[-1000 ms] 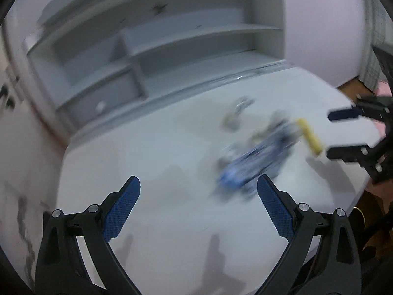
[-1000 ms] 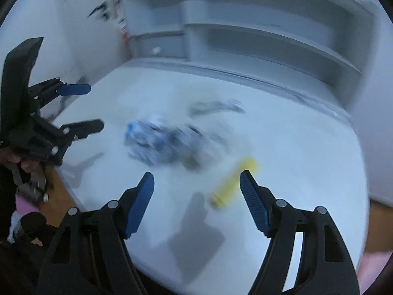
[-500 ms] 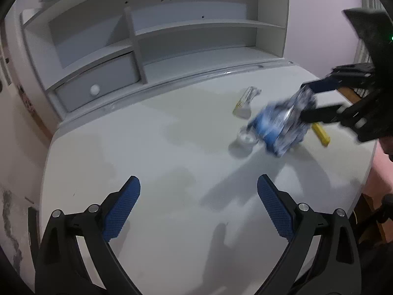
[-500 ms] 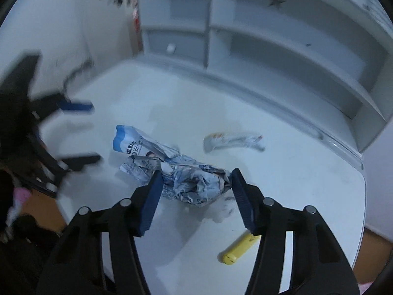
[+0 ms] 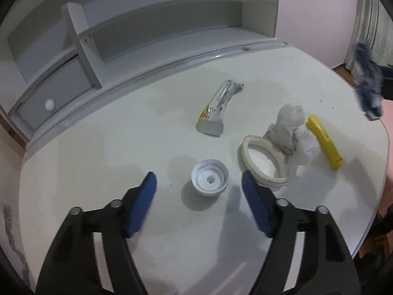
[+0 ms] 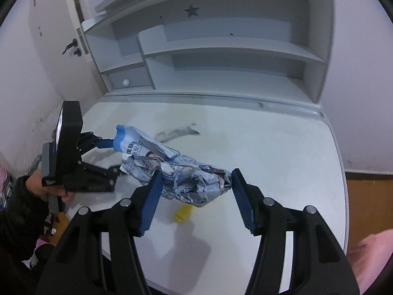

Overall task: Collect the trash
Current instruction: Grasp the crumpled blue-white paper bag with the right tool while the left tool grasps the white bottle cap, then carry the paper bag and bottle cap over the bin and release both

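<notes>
My right gripper (image 6: 195, 184) is shut on a crumpled blue and white wrapper (image 6: 181, 172) and holds it above the white table (image 6: 270, 152). The wrapper also shows, blurred, at the far right of the left wrist view (image 5: 368, 83). My left gripper (image 5: 199, 189) is open and empty, its pads either side of a white bottle cap (image 5: 210, 180) on the table (image 5: 98, 159). Beyond it lie a white ring lid (image 5: 264, 163), crumpled white paper (image 5: 286, 125), a yellow tube (image 5: 324, 141) and a flat silver and yellow sachet (image 5: 218, 108).
A grey shelf unit (image 5: 147, 29) with a small drawer (image 5: 54, 95) stands along the table's far edge. The table's curved front edge (image 5: 378, 196) drops to a wooden floor on the right. The left gripper (image 6: 98, 157) shows in the right wrist view.
My right gripper has lifted the blue wrapper off the table and carried it right. My left gripper has moved forward to the bottle cap and narrowed around it.
</notes>
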A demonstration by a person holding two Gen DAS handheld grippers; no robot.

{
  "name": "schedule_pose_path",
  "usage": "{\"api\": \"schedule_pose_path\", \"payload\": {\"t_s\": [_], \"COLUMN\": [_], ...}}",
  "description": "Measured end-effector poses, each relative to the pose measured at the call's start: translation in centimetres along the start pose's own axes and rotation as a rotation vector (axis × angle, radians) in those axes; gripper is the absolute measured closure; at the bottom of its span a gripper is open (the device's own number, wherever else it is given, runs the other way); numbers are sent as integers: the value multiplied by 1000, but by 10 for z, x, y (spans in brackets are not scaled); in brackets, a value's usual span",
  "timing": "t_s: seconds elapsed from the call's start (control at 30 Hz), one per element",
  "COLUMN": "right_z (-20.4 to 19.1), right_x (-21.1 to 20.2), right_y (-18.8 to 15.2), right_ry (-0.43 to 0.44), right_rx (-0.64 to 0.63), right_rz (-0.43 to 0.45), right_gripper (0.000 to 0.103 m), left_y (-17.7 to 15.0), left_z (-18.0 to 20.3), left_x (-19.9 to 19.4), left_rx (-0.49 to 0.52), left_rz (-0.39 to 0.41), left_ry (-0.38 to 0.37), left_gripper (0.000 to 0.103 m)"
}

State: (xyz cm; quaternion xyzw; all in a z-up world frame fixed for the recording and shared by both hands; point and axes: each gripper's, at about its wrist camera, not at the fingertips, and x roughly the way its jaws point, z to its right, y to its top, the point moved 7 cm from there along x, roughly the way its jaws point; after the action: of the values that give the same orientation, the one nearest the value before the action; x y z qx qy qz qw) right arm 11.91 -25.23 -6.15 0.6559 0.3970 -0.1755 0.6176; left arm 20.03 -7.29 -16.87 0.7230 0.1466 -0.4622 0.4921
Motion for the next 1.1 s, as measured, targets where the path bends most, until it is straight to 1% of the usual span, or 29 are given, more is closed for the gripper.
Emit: {"api": "schedule_pose_path", "payload": {"t_s": [0.03,0.07,0.1,0.13,0.23,0.3,0.33,0.4,0.47,0.5,0.57,0.6,0.67,0.7,0.73,0.77,0.83,0.87,0.9,0.93,0.97,1.0,1.03,1.07,1.1], "right_z": [6,11,16,21,44,64,79,105,140,152,189,200,227,242,251,260,276,281,288,291,292,294,293,291,290], "right_x": [-4,-7,-10,-14,-36,-52,-64,-85,-115,-125,-154,-164,-186,-198,-204,-209,-216,-216,-214,-211,-206,-197,-189,-181,-171], "right_y": [-6,-10,-14,-19,-36,-50,-61,-83,-117,-131,-177,-193,-242,-275,-296,-319,-374,-395,-427,-446,-466,-493,-511,-526,-543], "right_ry": [-2,-5,-8,-13,-43,-78,-106,-163,-240,-271,-368,-400,-478,-531,-563,-590,-634,-647,-660,-662,-661,-665,-661,-652,-640], "right_rx": [13,22,32,42,84,123,150,201,277,305,395,427,509,559,590,623,701,729,771,795,820,849,864,879,900], "right_rz": [3,6,9,14,37,53,61,73,85,88,86,82,64,45,31,12,-30,-49,-80,-99,-120,-157,-185,-212,-240], "right_gripper": [46,46,46,46,46,46,46,46,46,46,46,46,46,46,46,46,46,46,46,46,46,46,46,46,46], "left_y": [0,0,0,0,7,16,23,37,48,52,55,55,45,39,29,15,-7,-19,-34,-47,-64,-79,-95,-104,-124], "left_z": [0,-1,-1,-2,6,23,39,78,130,162,224,258,329,352,382,414,456,475,495,512,529,541,551,556,564], "left_x": [1,3,3,1,-16,-32,-40,-55,-71,-78,-87,-86,-79,-76,-69,-61,-48,-40,-28,-15,4,23,39,50,73], "left_rx": [-1,-2,-7,-15,-27,-7,18,79,152,197,282,336,443,475,518,568,631,659,697,729,762,787,812,827,853], "left_rz": [-8,-10,-13,-18,20,54,79,125,175,201,230,238,241,231,212,183,134,106,73,42,-21,-80,-133,-159,-227], "left_ry": [4,4,-2,-6,2,-12,-27,-67,-139,-187,-284,-331,-420,-453,-491,-526,-592,-617,-627,-631,-636,-628,-612,-595,-564], "left_gripper": [47,64,74,74,74,74,74,74,74,74,74,74,74,74,74,74,74,74,74,74,74,74,74,74,74]}}
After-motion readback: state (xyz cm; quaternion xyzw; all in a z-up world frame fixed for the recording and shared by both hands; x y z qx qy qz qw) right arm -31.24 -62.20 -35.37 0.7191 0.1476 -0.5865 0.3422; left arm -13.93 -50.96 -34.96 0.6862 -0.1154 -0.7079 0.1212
